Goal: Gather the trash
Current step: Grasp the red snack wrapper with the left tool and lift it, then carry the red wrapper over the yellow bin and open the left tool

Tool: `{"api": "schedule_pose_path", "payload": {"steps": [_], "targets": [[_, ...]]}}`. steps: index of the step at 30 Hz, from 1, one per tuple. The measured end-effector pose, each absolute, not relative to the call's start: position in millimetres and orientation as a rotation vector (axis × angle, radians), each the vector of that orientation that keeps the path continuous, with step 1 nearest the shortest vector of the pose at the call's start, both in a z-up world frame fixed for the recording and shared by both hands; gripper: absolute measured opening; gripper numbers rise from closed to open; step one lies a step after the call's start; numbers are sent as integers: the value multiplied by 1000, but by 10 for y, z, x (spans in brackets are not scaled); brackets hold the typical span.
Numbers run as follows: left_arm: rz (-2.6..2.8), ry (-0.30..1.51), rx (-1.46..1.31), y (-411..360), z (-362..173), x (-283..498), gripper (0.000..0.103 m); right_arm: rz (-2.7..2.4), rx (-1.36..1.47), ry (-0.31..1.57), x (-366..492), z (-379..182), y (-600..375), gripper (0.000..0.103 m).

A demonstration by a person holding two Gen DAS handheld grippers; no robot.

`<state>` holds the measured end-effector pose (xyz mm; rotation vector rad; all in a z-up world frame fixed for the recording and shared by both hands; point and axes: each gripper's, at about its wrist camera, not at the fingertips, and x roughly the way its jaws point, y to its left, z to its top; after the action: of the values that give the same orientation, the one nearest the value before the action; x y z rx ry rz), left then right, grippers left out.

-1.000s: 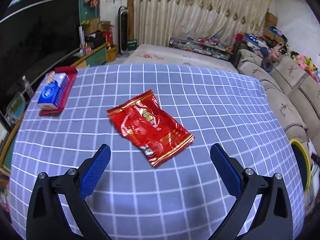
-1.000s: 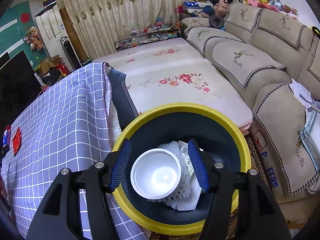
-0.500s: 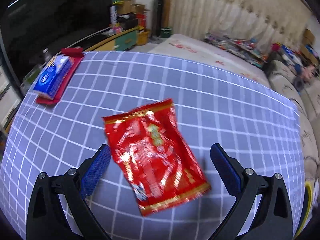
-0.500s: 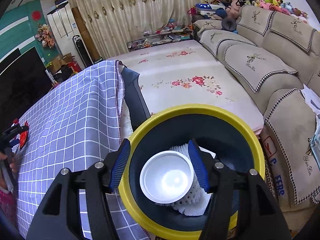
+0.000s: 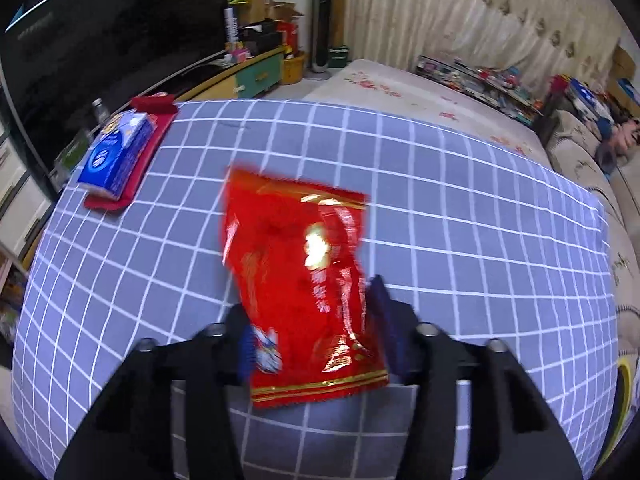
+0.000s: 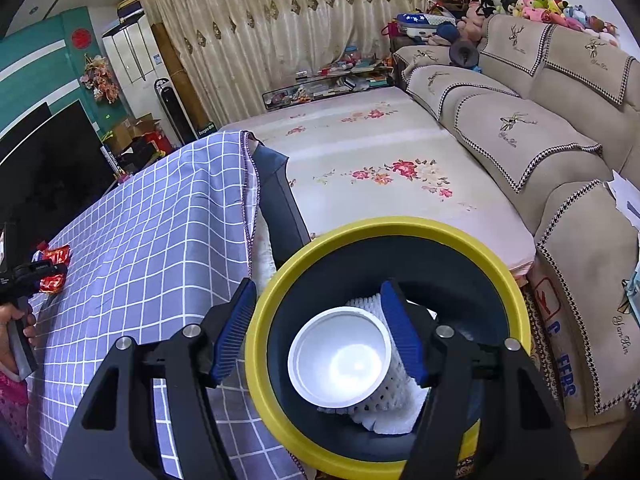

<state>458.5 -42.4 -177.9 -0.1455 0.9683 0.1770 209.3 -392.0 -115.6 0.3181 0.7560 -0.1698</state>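
On the bench (image 5: 480,208), left of the bin (image 6: 384,228), the left gripper (image 5: 312,344) jaws are closing on the wrapper (image 5: 296,272) between them. Above the bin, the right gripper (image 6: 320,332) jaws are opening, empty; a cup (image 6: 340,360) lies inside.

Red wrapper (image 5: 304,280) between closing fingers (image 5: 384,320)
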Motion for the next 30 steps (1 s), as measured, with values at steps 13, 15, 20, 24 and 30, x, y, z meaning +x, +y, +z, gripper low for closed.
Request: {"api": "schedule_pose_path", "payload": {"steps": [13, 15, 20, 24, 30], "targets": [[-143, 900, -47, -1022, -1355, 3858, 5, -194, 328, 716, 1837, -1044, -4031, 62], [-194, 888, -26, -1193, -1247, 3729, 5, -200, 328, 709, 1799, -1031, -4049, 62], [-341, 861, 20, -1748, -972, 3354, 5, -222, 337, 689, 1659, -1002, -4155, 62], [-504, 847, 69, -2371, -801, 3091, 5, -244, 330, 669, 1513, -939, -4233, 62], [-716, 872, 141, -3436, -781, 2854, 5, -287, 321, 634, 1238, -821, -4398, 62]]}}
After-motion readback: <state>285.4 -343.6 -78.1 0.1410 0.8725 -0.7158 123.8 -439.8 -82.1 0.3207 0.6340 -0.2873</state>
